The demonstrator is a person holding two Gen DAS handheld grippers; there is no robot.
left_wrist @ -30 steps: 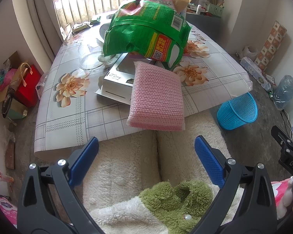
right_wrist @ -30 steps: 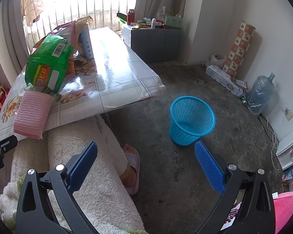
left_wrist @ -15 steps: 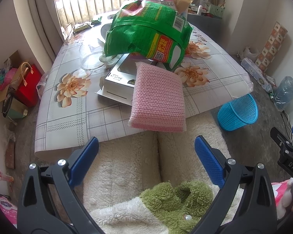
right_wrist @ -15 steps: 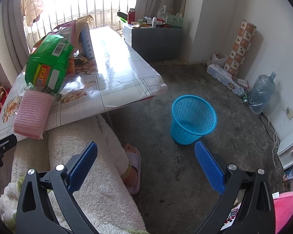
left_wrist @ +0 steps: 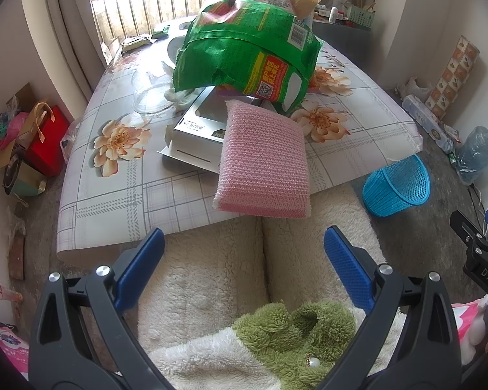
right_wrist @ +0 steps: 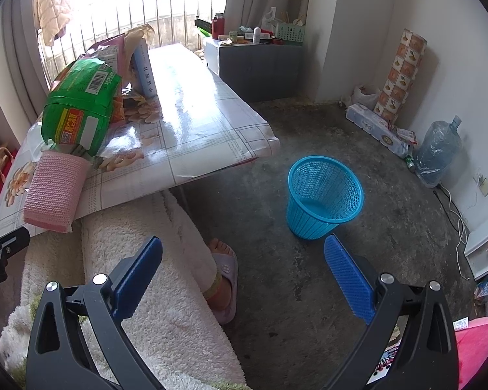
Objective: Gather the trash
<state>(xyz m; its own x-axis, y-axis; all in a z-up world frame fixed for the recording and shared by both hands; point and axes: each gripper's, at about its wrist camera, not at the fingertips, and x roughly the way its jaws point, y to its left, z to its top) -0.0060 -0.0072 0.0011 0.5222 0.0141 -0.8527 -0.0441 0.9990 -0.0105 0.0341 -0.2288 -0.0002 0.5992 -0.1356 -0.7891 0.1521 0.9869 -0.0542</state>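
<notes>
Two open tools point(left_wrist: 244, 260) point(right_wrist: 244, 260), one blue basket point(right_wrist: 325, 195), one green bag point(left_wrist: 244, 55).

At the right edge of my right view a water jug point(right_wrist: 439, 149) stands against the wall; a patterned roll point(right_wrist: 401, 74) leans upright in the corner above it.

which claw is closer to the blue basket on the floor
Right. The right claw hangs open over the floor with the blue basket just ahead of its fingers. The left claw faces the table, with the basket off to its right.
</notes>
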